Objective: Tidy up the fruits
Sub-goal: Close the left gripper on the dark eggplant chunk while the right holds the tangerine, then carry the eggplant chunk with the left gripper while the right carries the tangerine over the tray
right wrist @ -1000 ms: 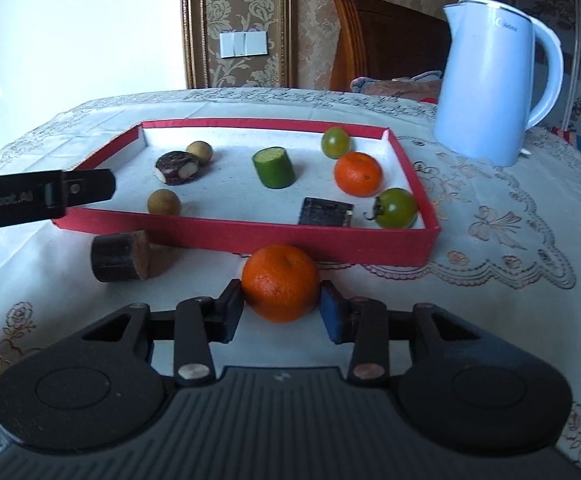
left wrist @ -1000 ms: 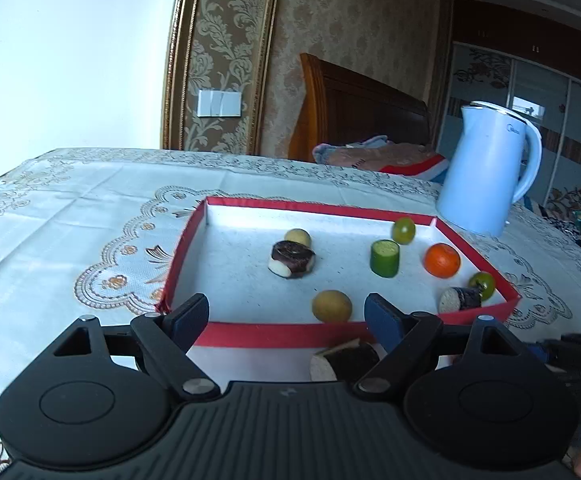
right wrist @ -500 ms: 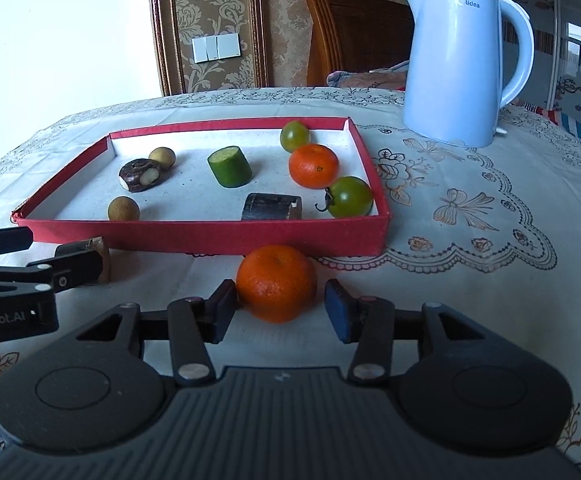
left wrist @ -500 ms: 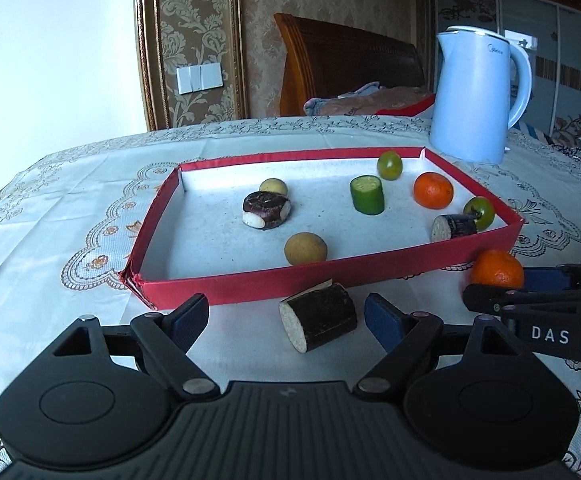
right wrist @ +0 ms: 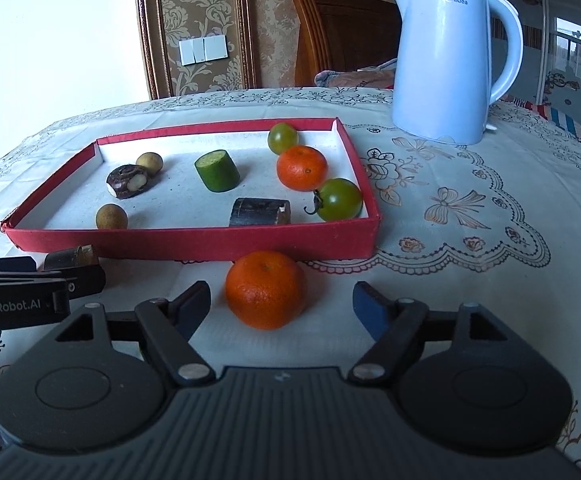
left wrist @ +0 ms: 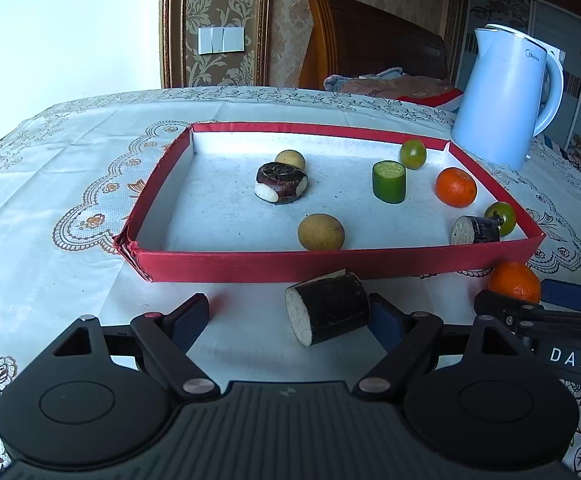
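Left wrist view: the left tongs point(left wrist: 288, 316) are sitting spread on the desk point(left wrist: 50, 200), their right pad touching a dark sugarcane piece point(left wrist: 327, 308) lying just outside the red tray point(left wrist: 250, 266). Right wrist view: the right tongs point(right wrist: 282, 304) are standing spread, a tangerine point(right wrist: 265, 289) resting between them, touching neither pad, just in front of the tray wall. A blue kettle point(right wrist: 448, 56) is standing beyond the tray.

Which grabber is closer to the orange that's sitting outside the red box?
The right gripper. The orange sits on the tablecloth between its open jaws, touching neither. The left gripper is off to the side, around the dark sugarcane piece instead.
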Tool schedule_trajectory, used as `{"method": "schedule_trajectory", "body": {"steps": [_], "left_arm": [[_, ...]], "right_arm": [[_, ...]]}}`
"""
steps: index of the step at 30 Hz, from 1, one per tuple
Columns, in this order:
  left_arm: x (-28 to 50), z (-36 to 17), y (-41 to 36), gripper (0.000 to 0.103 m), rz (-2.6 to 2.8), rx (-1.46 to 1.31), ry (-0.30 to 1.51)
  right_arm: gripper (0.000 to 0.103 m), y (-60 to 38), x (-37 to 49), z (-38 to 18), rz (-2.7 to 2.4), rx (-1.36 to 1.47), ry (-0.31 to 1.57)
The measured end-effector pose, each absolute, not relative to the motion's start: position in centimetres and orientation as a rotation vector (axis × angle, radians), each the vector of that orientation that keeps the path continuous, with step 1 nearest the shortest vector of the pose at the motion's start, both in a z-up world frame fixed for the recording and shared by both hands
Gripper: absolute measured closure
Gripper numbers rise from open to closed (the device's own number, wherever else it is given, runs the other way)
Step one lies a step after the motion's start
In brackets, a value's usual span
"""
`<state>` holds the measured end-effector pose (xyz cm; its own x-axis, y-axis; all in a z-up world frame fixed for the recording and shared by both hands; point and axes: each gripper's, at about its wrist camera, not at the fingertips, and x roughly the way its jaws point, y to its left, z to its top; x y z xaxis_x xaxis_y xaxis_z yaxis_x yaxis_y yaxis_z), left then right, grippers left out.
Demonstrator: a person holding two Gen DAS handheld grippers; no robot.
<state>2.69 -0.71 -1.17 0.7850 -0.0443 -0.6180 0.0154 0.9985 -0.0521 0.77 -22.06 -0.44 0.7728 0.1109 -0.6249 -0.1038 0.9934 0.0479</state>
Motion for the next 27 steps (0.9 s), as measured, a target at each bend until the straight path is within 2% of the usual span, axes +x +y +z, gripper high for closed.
{"method": "schedule_trajectory", "body": {"steps": [3, 6, 9, 12, 13, 15, 20, 22, 27], "left_arm": [[2.6, -1.1, -0.9, 0.018, -0.028, -0.035, 0.66], [2.5, -1.0, -0.8, 0.018, -0.028, -0.043, 0.656], [2.5, -0.9, -1.0, 0.027, -0.035, -0.035, 0.649], [2.4, -0.9, -1.4, 0.032, -0.036, -0.006, 0.641], [2.3, -0.9, -1.5, 0.041, -0.043, 0.001, 0.642], [2.4, -1.1, -1.7, 0.049, -0.045, 0.015, 0.654], [2.2, -1.1, -1.8, 0.054, -0.047, 0.025, 0.649], [2.1, -1.1, -2.0, 0.06, -0.058, 0.038, 0.646], [2.1, -1.1, -2.1, 0.06, -0.056, 0.051, 0.643]], "right_arm": [[0.026, -21.9, 0.8, -0.5, 0.114, 0.006, 0.679], [0.021, -21.9, 1.0, -0.6, 0.116, 0.001, 0.688], [0.014, -21.7, 1.1, -0.7, 0.116, -0.013, 0.695], [0.014, -21.5, 1.0, -0.7, 0.118, -0.02, 0.693], [0.014, -21.5, 1.0, -0.7, 0.117, -0.024, 0.693], [0.015, -21.4, 1.0, -0.6, 0.119, -0.029, 0.69], [0.022, -21.1, 1.0, -0.6, 0.117, -0.046, 0.694], [0.031, -20.8, 0.9, -0.6, 0.126, -0.06, 0.691], [0.045, -20.2, 0.8, -0.5, 0.151, -0.093, 0.68]]}}
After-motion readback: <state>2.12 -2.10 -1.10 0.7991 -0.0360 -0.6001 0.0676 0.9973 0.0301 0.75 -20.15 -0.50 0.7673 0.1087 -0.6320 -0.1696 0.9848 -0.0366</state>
